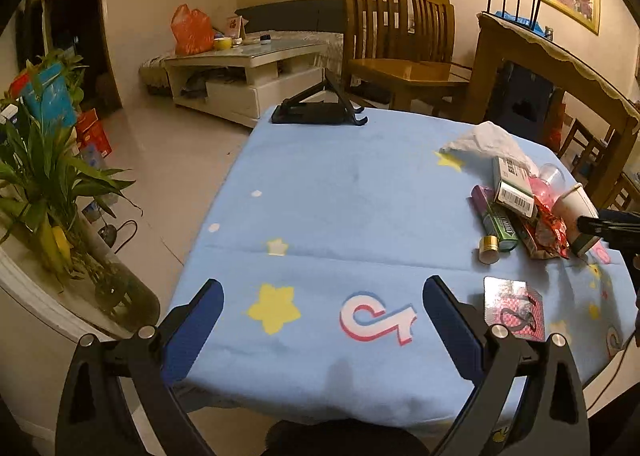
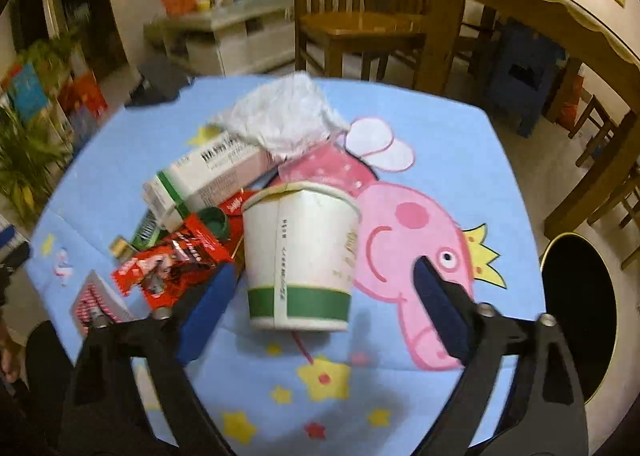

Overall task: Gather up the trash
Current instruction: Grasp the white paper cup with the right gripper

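Observation:
A pile of trash lies on the blue cartoon tablecloth (image 2: 460, 151). In the right wrist view a white paper cup with a green band (image 2: 300, 252) stands upright, with a red snack wrapper (image 2: 172, 264), a white and green carton (image 2: 208, 179) and a crumpled white tissue (image 2: 284, 119) beside it. My right gripper (image 2: 324, 288) is open, its jaws either side of the cup, apart from it. My left gripper (image 1: 322, 312) is open and empty over bare cloth. The pile (image 1: 528, 207) is to its right, and a patterned card packet (image 1: 514, 308) lies by its right finger.
A black round bin (image 2: 576, 312) stands on the floor right of the table. A black phone stand (image 1: 320, 109) sits at the table's far edge. A potted plant (image 1: 48, 183) is on the left. Wooden chairs (image 1: 400, 47) and a wooden table (image 1: 560, 67) stand behind.

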A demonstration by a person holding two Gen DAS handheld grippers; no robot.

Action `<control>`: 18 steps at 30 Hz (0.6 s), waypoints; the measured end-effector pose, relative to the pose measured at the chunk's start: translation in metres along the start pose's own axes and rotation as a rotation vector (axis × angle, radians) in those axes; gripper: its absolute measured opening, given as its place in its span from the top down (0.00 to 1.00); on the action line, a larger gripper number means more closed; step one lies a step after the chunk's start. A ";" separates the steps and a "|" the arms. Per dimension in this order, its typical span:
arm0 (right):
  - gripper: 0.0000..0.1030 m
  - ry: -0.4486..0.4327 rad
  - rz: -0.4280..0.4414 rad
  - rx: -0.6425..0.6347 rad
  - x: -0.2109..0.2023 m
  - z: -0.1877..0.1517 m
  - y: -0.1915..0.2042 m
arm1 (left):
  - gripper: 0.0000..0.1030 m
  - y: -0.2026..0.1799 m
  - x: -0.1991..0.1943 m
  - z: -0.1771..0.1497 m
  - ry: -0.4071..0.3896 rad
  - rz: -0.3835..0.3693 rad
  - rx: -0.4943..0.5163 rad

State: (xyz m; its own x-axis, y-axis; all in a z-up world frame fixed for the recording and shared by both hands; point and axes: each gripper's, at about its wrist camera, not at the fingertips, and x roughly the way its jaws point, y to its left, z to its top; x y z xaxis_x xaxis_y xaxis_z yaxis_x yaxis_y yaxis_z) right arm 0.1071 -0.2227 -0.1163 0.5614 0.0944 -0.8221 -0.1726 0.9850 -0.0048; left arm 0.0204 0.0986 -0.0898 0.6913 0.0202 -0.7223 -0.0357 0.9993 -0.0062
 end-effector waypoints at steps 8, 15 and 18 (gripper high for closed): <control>0.45 -0.034 0.074 0.080 -0.019 -0.038 -0.028 | 0.06 0.001 0.010 -0.010 0.041 -0.049 0.005; 0.45 -0.096 0.260 0.301 -0.040 -0.092 -0.111 | 0.06 -0.058 0.016 -0.013 0.132 -0.271 0.087; 0.45 -0.122 0.271 0.302 -0.046 -0.092 -0.115 | 0.06 -0.087 0.017 -0.014 0.173 -0.322 0.097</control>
State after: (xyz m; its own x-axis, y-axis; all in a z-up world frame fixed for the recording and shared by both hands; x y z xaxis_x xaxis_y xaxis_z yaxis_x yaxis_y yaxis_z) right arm 0.0269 -0.3540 -0.1304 0.6234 0.3544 -0.6970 -0.0923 0.9185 0.3845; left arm 0.0249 0.0113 -0.1113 0.5235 -0.2925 -0.8002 0.2378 0.9521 -0.1924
